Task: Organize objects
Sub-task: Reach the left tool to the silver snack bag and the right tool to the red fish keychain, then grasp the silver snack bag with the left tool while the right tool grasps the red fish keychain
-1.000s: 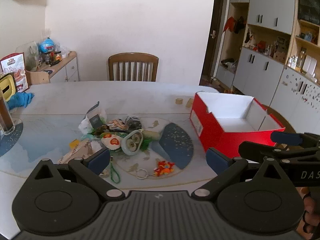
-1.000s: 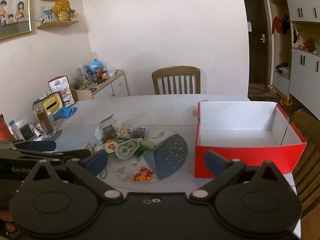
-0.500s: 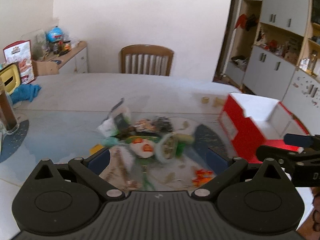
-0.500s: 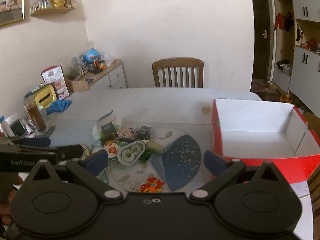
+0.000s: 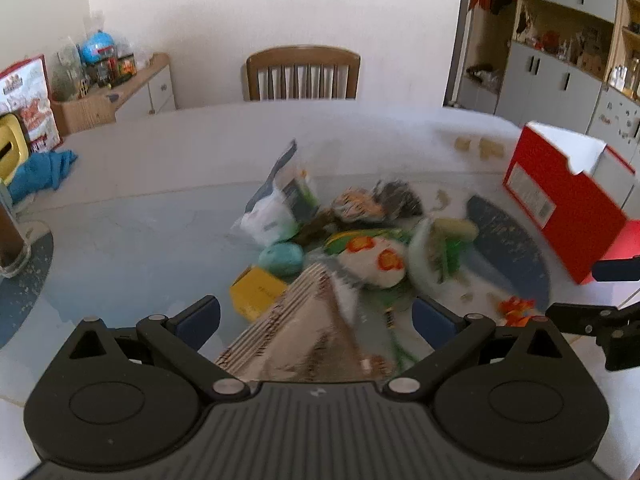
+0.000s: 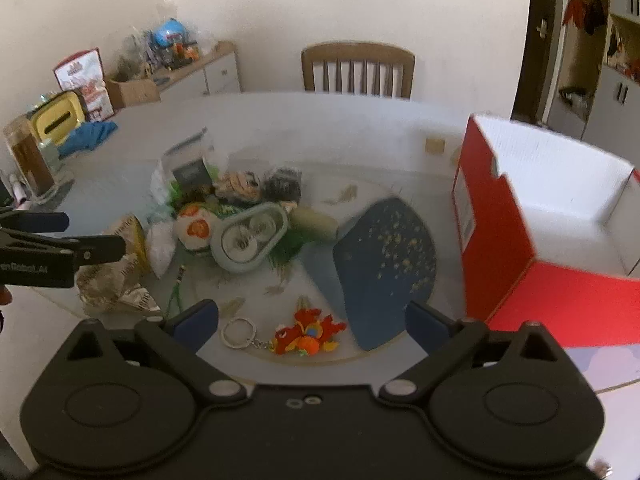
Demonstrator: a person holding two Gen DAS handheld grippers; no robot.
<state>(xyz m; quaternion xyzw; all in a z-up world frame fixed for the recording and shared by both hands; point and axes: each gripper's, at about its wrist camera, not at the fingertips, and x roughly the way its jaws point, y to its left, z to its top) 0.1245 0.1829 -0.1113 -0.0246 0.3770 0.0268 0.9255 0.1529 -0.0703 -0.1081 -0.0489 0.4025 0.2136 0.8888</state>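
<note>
Left wrist view: the left gripper [image 5: 316,314] hangs with fingers spread wide and nothing between them, low over a crumpled foil bag [image 5: 296,332] at the near edge of the pile [image 5: 352,236]. Right wrist view: the right gripper [image 6: 312,320], likewise parted and unladen, hovers above a red keychain toy [image 6: 306,334]. Judging by this, the first pick is under way; next, each must descend and close. To the right, well apart from the pile, the red box [image 6: 508,216] shows nothing inside.

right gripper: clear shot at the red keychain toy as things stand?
Probably yes. The right gripper is open, and the keychain toy lies alone on the table just ahead of its fingers, apart from the pile.
</note>
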